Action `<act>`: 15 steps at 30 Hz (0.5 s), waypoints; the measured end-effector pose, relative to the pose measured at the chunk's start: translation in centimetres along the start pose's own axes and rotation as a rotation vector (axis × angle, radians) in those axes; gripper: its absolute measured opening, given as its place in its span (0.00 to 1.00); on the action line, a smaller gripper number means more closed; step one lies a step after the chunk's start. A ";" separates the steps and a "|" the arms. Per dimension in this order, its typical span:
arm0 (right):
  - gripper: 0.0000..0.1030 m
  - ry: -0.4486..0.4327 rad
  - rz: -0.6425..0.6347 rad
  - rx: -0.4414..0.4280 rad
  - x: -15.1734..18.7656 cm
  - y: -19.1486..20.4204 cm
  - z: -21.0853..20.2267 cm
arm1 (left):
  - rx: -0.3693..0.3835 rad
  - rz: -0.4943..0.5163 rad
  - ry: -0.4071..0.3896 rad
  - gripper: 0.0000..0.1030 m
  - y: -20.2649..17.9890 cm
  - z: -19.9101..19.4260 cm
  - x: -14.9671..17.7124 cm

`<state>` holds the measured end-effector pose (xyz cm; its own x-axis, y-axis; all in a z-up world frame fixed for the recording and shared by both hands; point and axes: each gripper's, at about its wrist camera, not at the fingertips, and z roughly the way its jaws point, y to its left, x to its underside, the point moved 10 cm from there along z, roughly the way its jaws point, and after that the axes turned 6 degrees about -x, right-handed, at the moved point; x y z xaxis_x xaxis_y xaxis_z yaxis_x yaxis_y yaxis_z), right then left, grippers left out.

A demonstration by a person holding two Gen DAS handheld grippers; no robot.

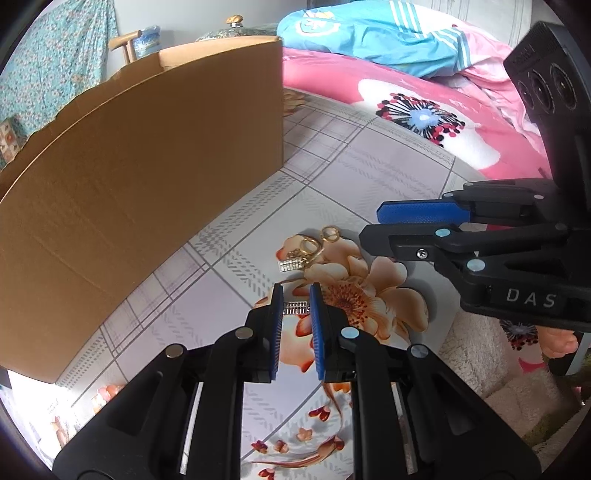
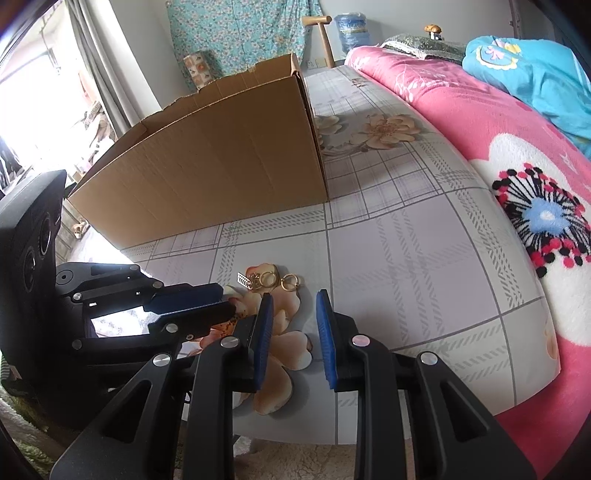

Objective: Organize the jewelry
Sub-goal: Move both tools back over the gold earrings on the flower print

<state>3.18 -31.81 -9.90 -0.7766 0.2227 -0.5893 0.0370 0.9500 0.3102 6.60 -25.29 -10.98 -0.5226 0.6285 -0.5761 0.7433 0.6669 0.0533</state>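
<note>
A small silver comb-like clip (image 1: 295, 307) sits crosswise between the blue pads of my left gripper (image 1: 296, 291), which is shut on it just above the flowered sheet. Beyond it lies a little heap of jewelry: gold hoops (image 1: 312, 242) and a second silver clip (image 1: 291, 265). The right wrist view shows the same hoops (image 2: 271, 278) and clip (image 2: 243, 279). My right gripper (image 2: 293, 297) hovers just short of the heap, open, with nothing between its pads. It enters the left wrist view from the right (image 1: 373, 229). The left gripper (image 2: 227, 301) reaches in from the left.
A big open cardboard box (image 1: 147, 166) (image 2: 221, 166) stands on the bed behind and left of the jewelry. A pink flowered blanket (image 2: 480, 129) and a blue garment (image 1: 369, 33) lie to the right. The bed's near edge drops to a fuzzy rug (image 1: 480, 369).
</note>
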 end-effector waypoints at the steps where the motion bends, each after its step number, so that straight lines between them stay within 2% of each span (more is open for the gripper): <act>1: 0.23 0.001 -0.013 0.007 -0.1 0.0 0.1 | 0.001 -0.006 -0.003 0.13 0.1 -0.1 -0.1; 15: 0.23 0.063 -0.169 0.072 -0.8 0.6 2.2 | -0.033 -0.090 -0.029 0.13 3.6 -1.1 -0.1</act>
<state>5.19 -30.92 -10.94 -0.8136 0.0463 -0.5796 -0.0542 0.9865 0.1548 8.84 -22.54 -9.83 -0.5738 0.5542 -0.6030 0.6795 0.7332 0.0273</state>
